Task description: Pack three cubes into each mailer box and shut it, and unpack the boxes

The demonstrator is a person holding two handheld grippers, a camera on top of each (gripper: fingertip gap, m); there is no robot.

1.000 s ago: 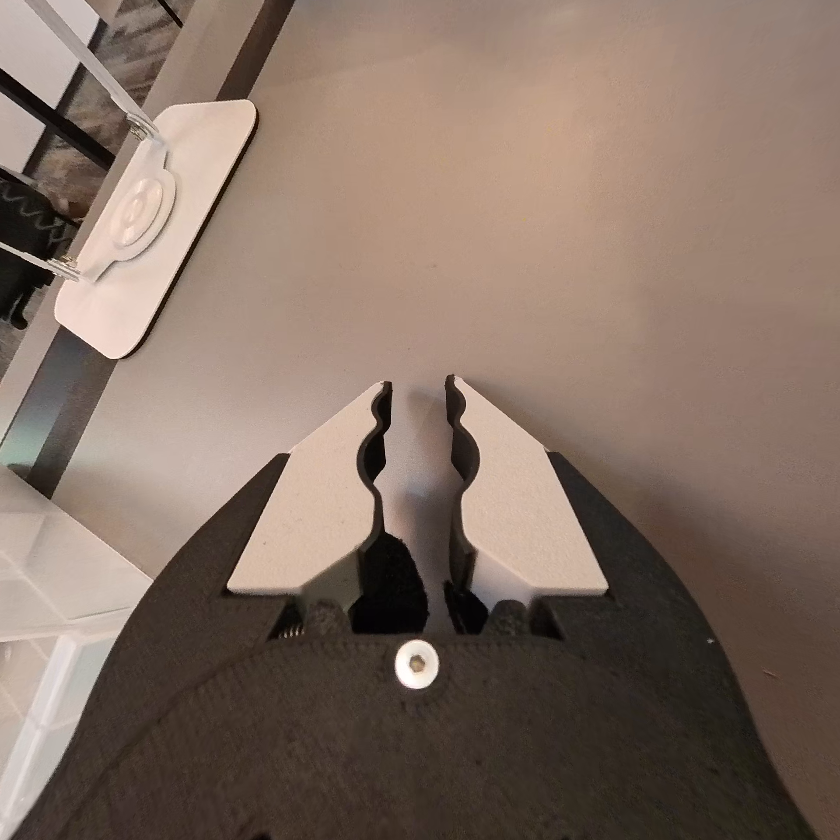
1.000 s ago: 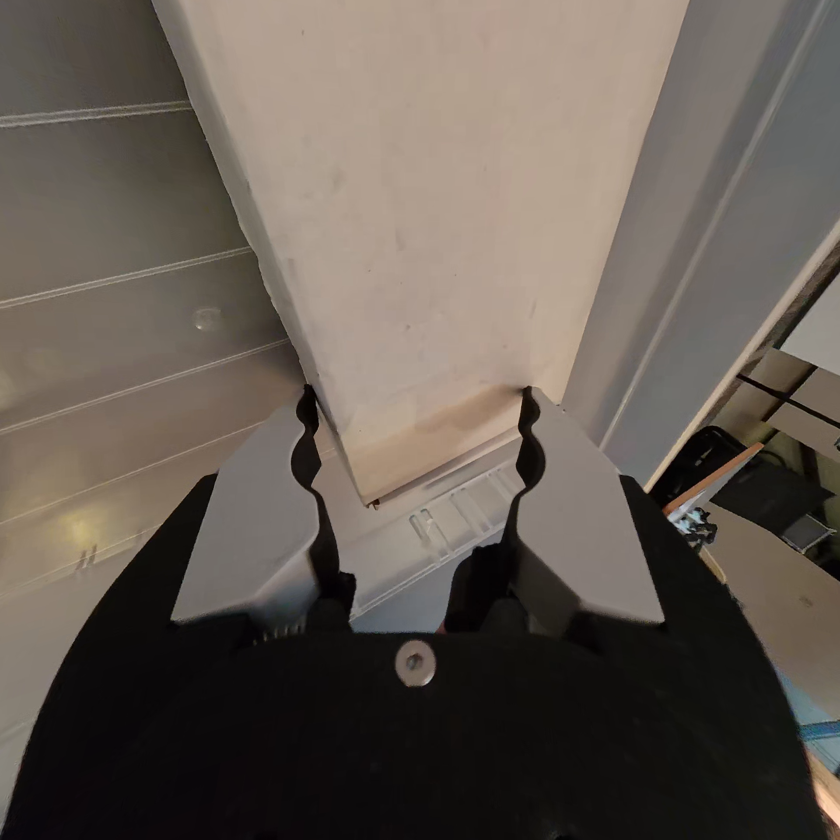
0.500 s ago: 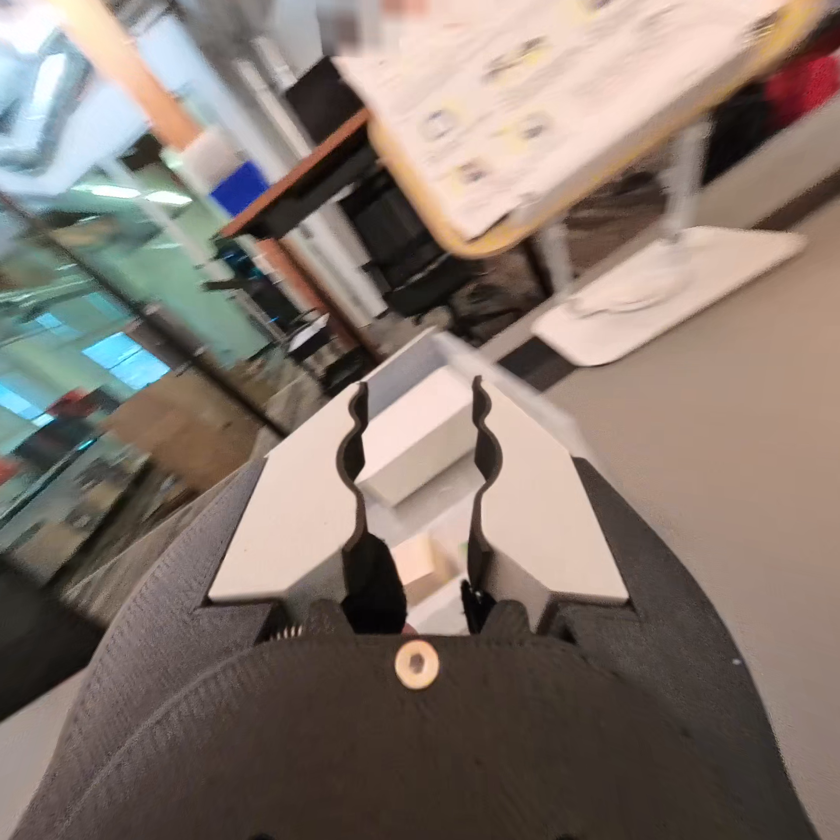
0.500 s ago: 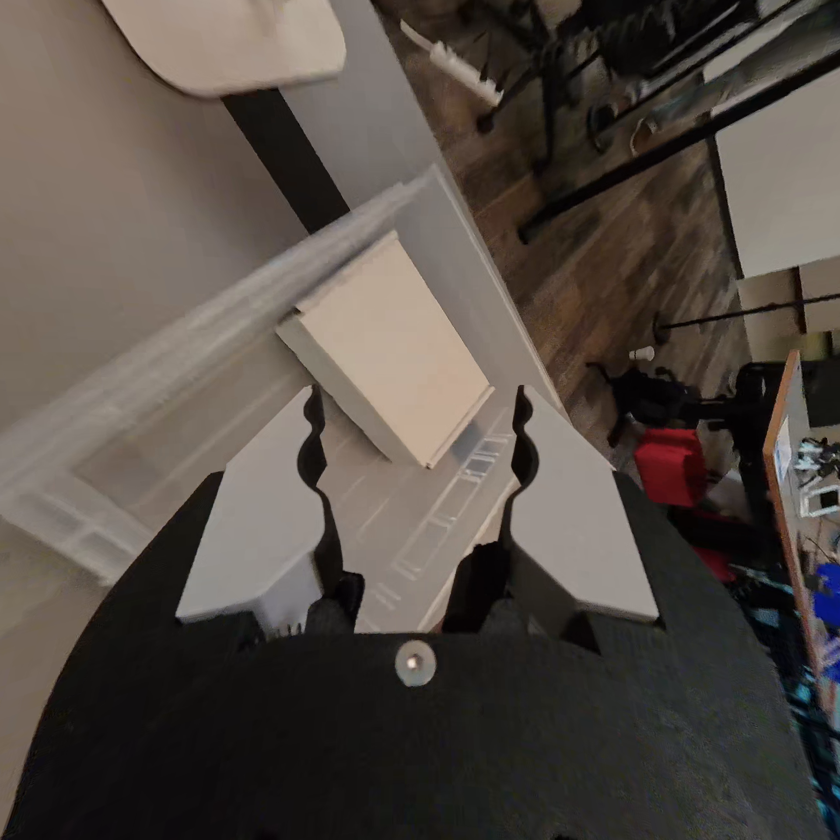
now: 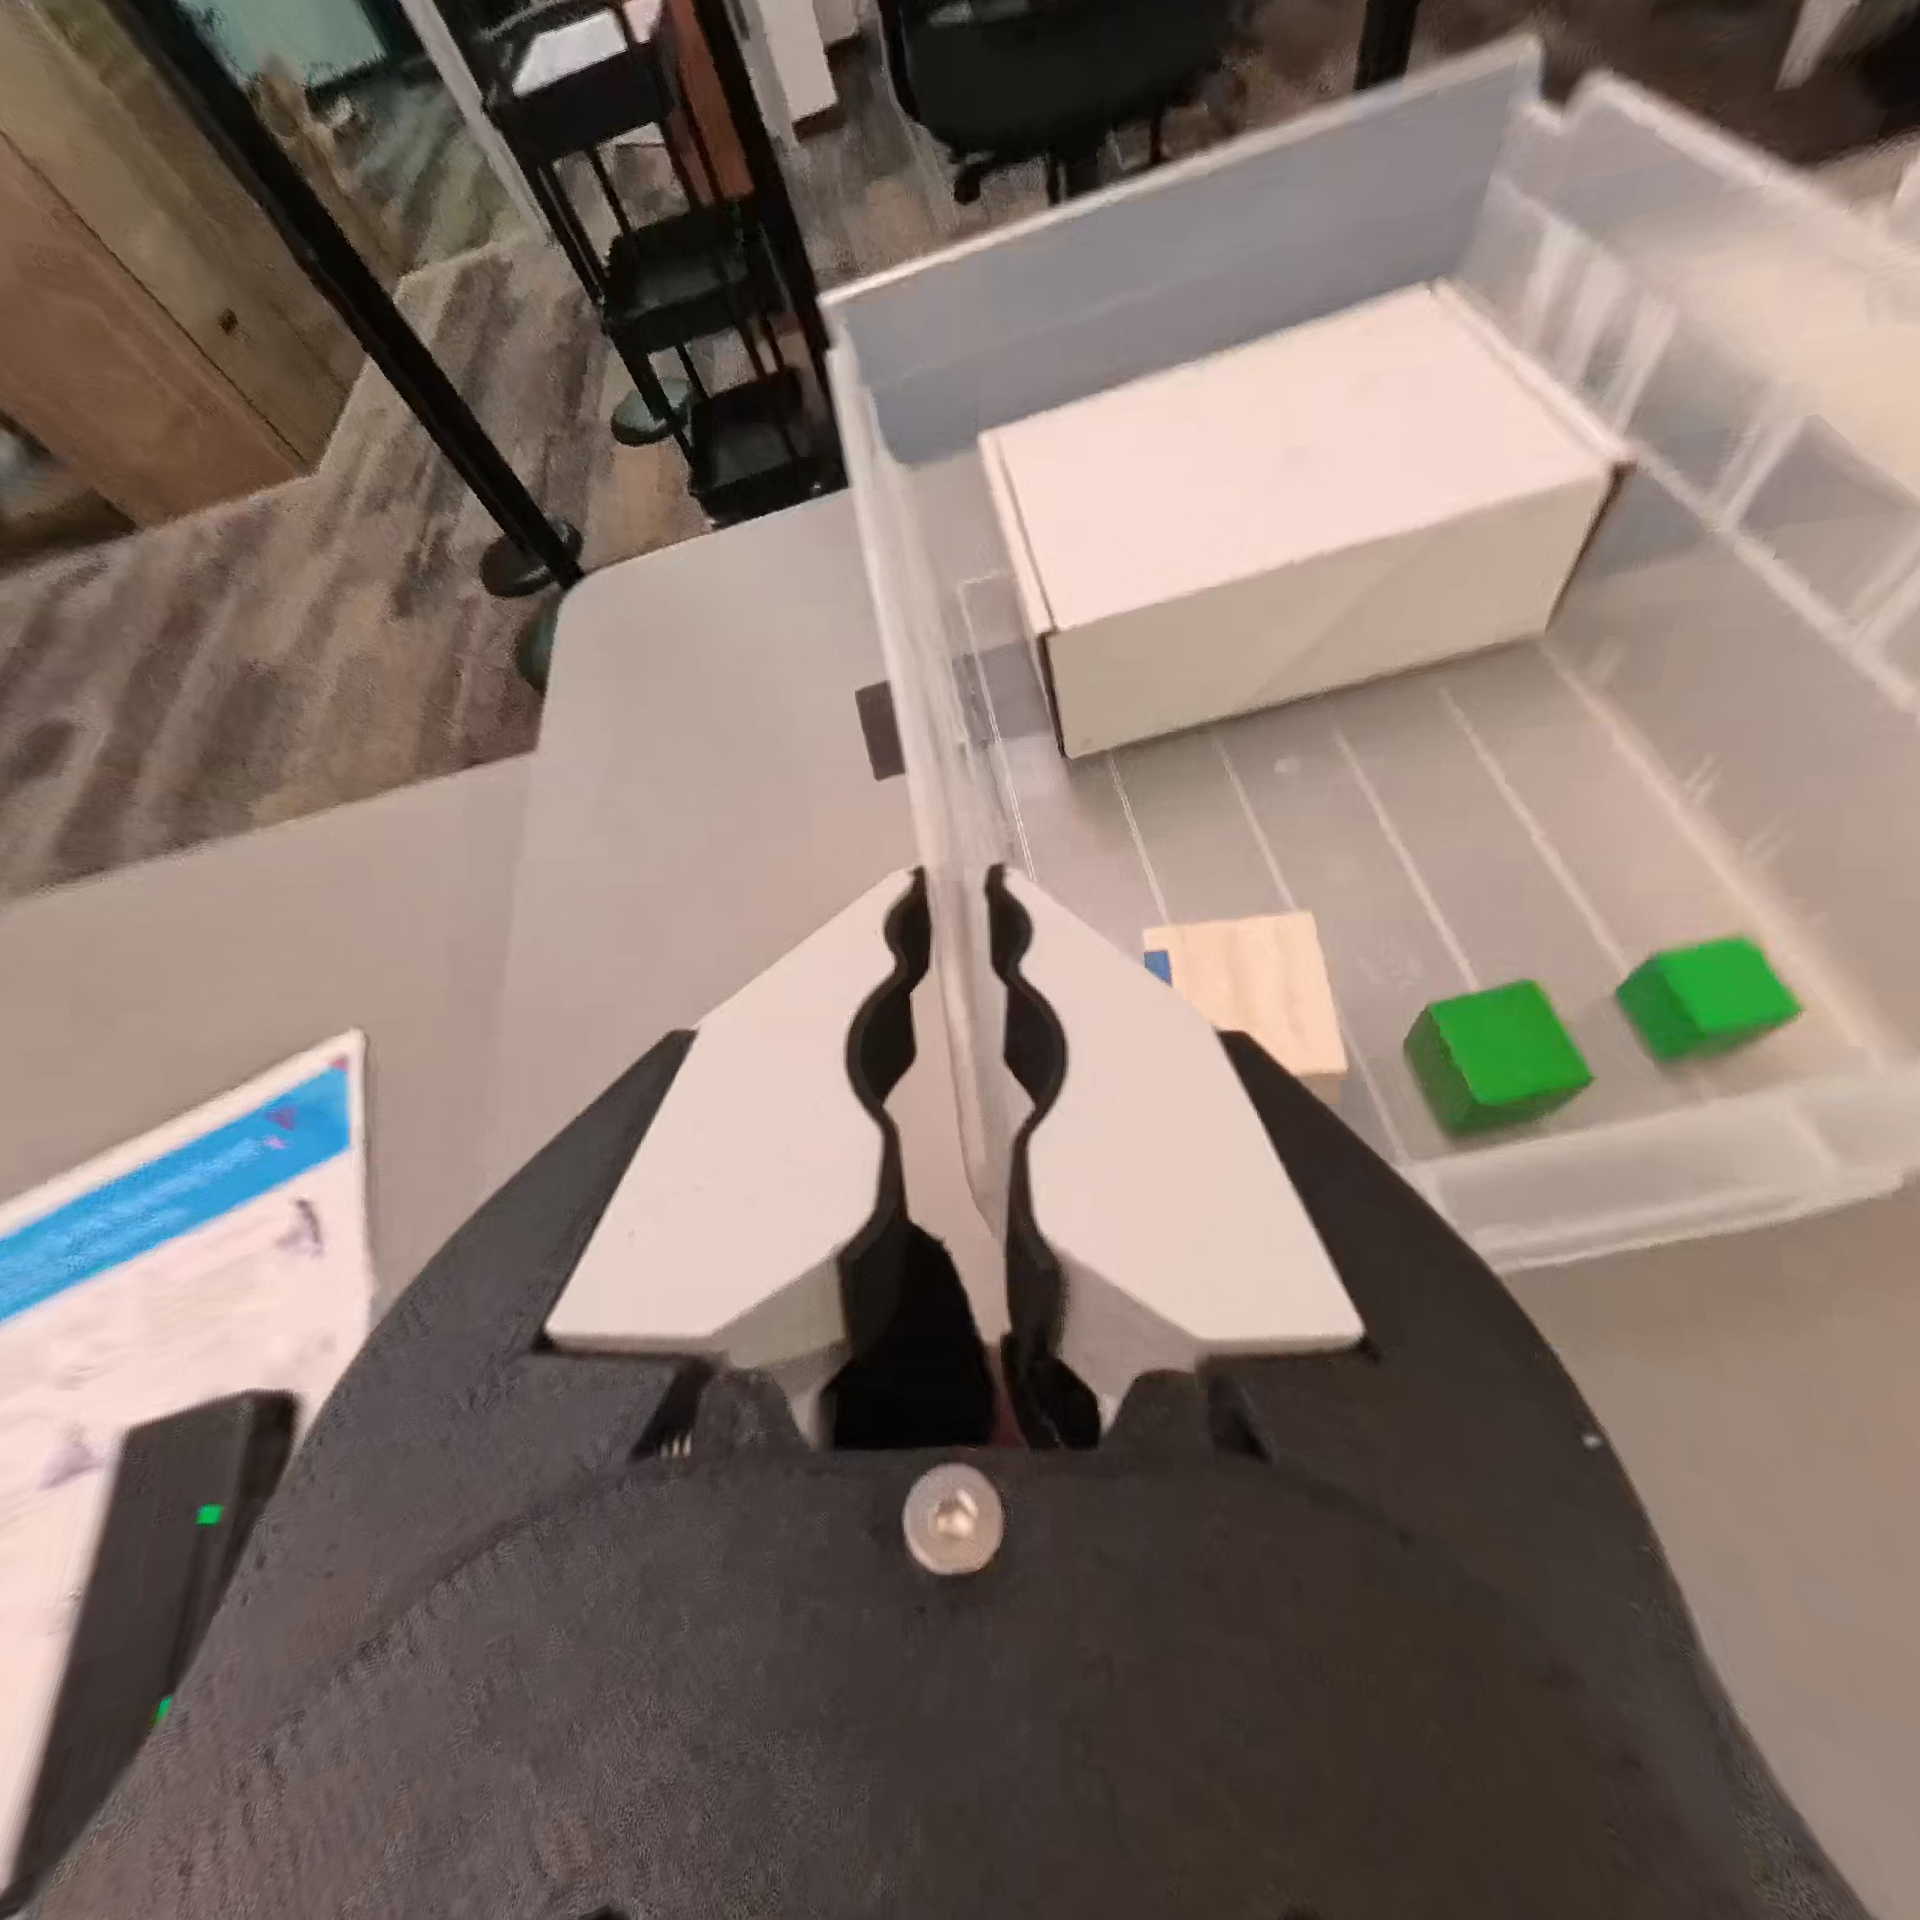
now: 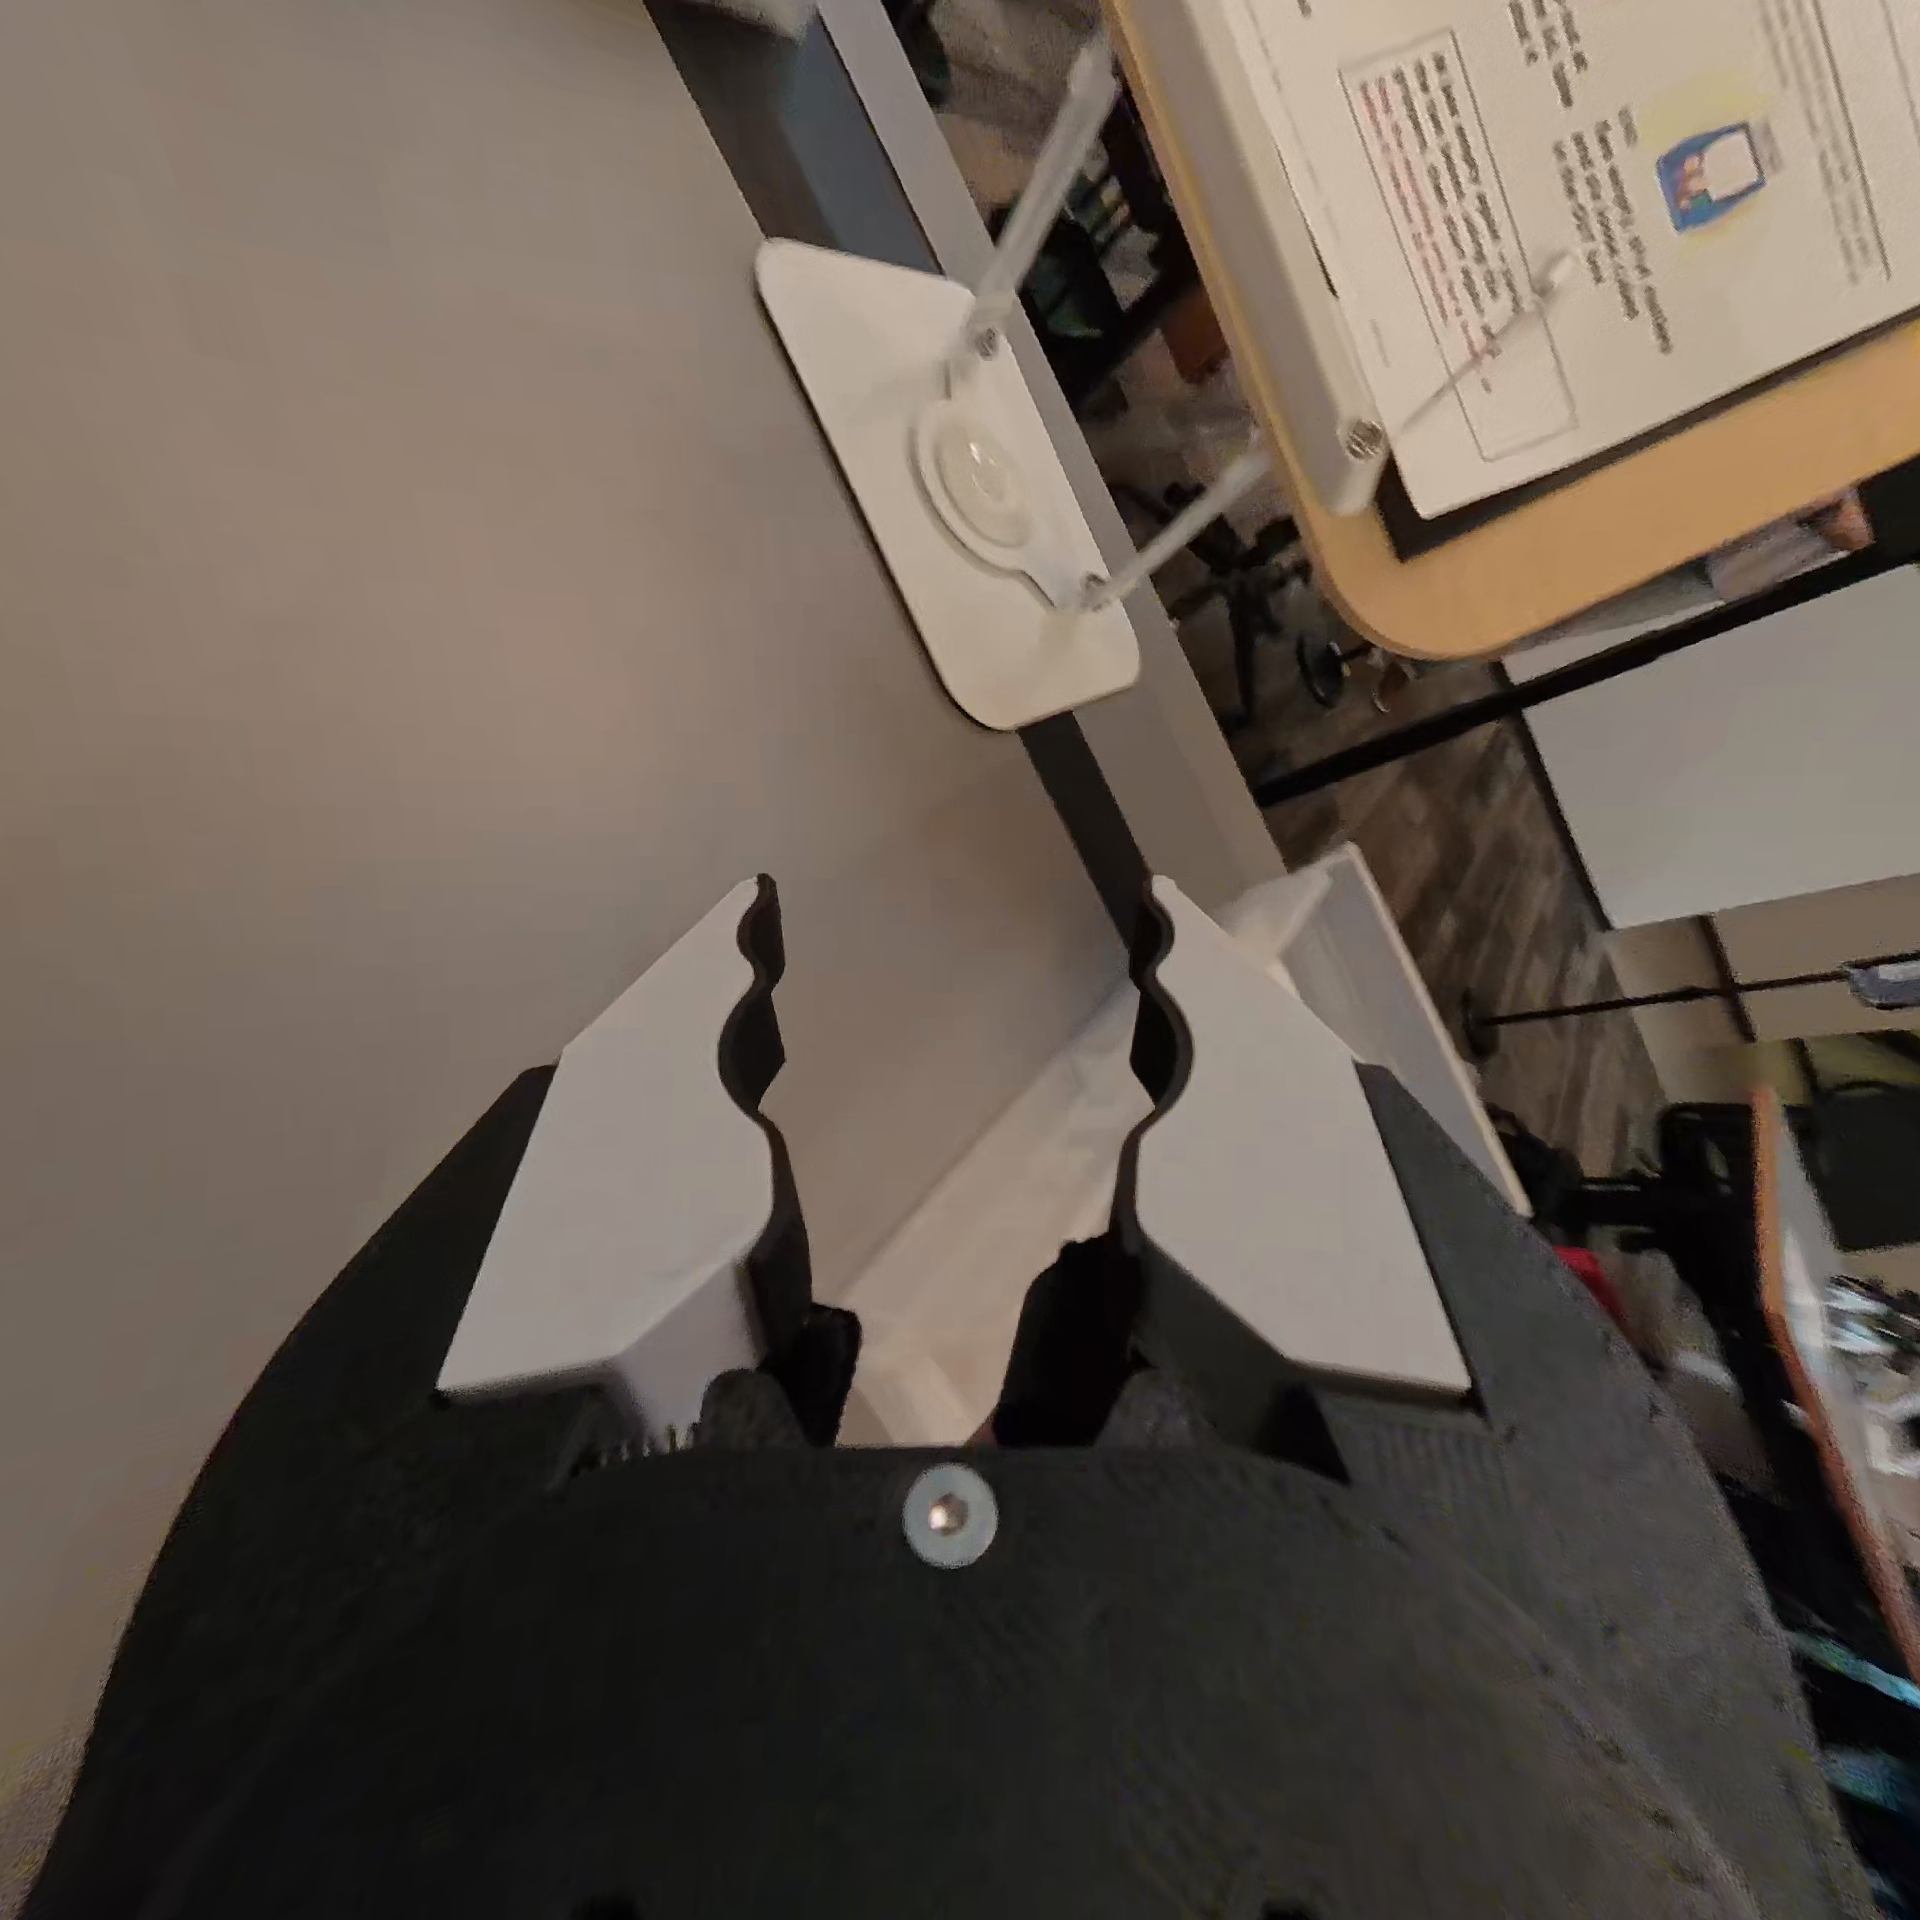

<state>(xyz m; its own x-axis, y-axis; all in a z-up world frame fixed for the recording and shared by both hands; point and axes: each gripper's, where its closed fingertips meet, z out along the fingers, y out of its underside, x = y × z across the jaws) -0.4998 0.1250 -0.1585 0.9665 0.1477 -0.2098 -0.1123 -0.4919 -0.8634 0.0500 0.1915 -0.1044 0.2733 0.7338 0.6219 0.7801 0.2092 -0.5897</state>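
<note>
Left gripper [image 5: 951, 904]: jaws nearly together, a narrow slit between the tips, straddling the near wall of the clear plastic bin [image 5: 1621, 1174]; whether clamped on that wall, cannot tell.
Right gripper [image 6: 958, 906]: jaws wide apart, nothing between them; grey table [image 6: 364, 520] behind the tips.
Mailer box: closed white cardboard mailer box [image 5: 1299, 520] on the bin floor, well ahead and right of the left jaws, lid down.
Cubes: pale wooden cube [image 5: 1252, 982] just right of the left jaws, a sliver of something blue [image 5: 1156, 966] at its left edge; two green cubes [image 5: 1496, 1055] [image 5: 1704, 992] farther right, near the bin's front wall, apart from each other.
Outside bin: printed sheet with blue band [image 5: 177, 1236] and black device with green lights [image 5: 156, 1558] left of and behind the left jaws.
Right view extras: white flat stand base [image 6: 935, 488] ahead of the right jaws; pale bin edge [image 6: 1039, 1226] between and behind them.
Just changed: a second ago right jaws spanned the white box close up; half a second ago box lay in the bin with those jaws backed off; now box out of the right view. Left view swung from bare table to the bin.
Meaning: box apparently set down and released; cubes loose in the bin, so likely an unpacked state or a fresh packing round.
Difference from earlier frame: left jaw gap about as narrow as before; right jaws as wide as before.
</note>
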